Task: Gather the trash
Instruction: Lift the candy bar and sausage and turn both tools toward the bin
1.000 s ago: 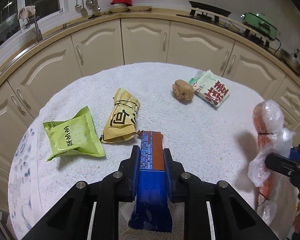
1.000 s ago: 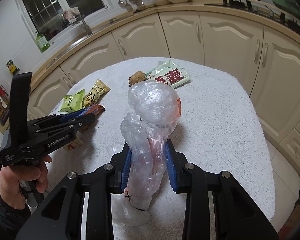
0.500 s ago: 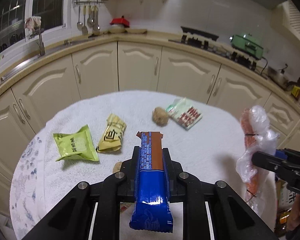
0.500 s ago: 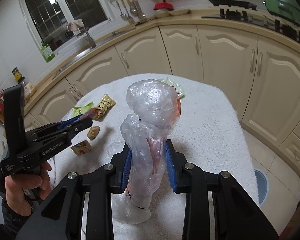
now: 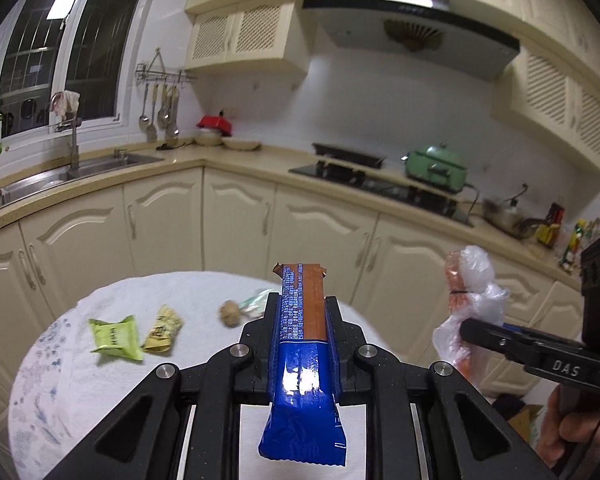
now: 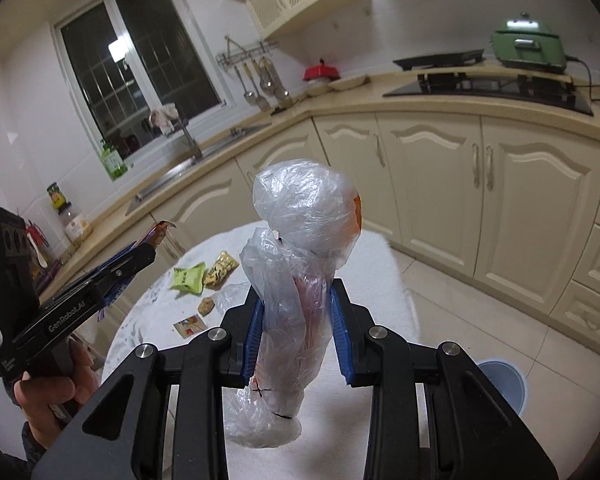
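Both grippers have risen since a second ago. Left gripper (image 5: 303, 332) clamps a blue-and-brown snack wrapper (image 5: 302, 364); right gripper (image 6: 296, 328) pinches a crumpled clear plastic bag (image 6: 300, 256) (orange inside). Green packet (image 5: 114, 338) and yellow packet (image 5: 163, 329) lie on the white-towelled tabletop (image 5: 52, 380) below.

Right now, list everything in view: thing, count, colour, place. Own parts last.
table: 1, white cloth, round, below both grippers
green packet: 1, on table
yellow packet: 1, on table beside the green one
brown lump: 1, on table
small card: 1, on table near edge
blue wrapper: 1, blue and brown, in left gripper
plastic bag: 1, clear with orange inside, in right gripper
green cooker: 1, on counter
hand: 1, holding the left gripper
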### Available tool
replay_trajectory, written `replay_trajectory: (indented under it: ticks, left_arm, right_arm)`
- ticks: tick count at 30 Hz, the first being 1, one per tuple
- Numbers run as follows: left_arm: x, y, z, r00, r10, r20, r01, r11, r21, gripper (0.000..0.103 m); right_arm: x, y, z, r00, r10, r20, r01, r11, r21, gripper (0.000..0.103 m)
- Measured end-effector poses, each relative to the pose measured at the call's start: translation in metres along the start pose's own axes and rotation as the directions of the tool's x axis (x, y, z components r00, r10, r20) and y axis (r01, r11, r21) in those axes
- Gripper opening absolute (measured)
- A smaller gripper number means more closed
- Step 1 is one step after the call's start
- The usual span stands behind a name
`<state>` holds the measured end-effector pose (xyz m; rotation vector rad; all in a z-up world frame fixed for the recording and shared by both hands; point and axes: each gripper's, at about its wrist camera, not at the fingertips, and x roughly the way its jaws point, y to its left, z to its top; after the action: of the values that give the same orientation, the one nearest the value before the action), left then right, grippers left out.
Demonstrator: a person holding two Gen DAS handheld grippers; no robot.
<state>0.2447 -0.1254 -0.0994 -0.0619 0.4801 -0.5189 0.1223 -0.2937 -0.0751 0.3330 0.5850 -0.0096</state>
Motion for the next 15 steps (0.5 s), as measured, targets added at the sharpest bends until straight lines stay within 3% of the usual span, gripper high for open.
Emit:
replay_trajectory:
  ticks: [7,15]
  left_arm:
    - [0.006,-0.064,-0.019,0.992,-0.126,0.025,0.126,0.992,-0.002,0.016]
    - [0.055,-0.131,-0.038,0.964,-0.256,-0.068,0.258,0.966,0.018,0.016]
  right_arm:
    - [-0.062,-0.049,0.001,0.994,-0.071,0.084,0.067,0.996,0.053,0.032]
    - [-0.113,-0.125,-0.012,0.968,-0.227,0.105,0.209,0.965,0.159,0.032]
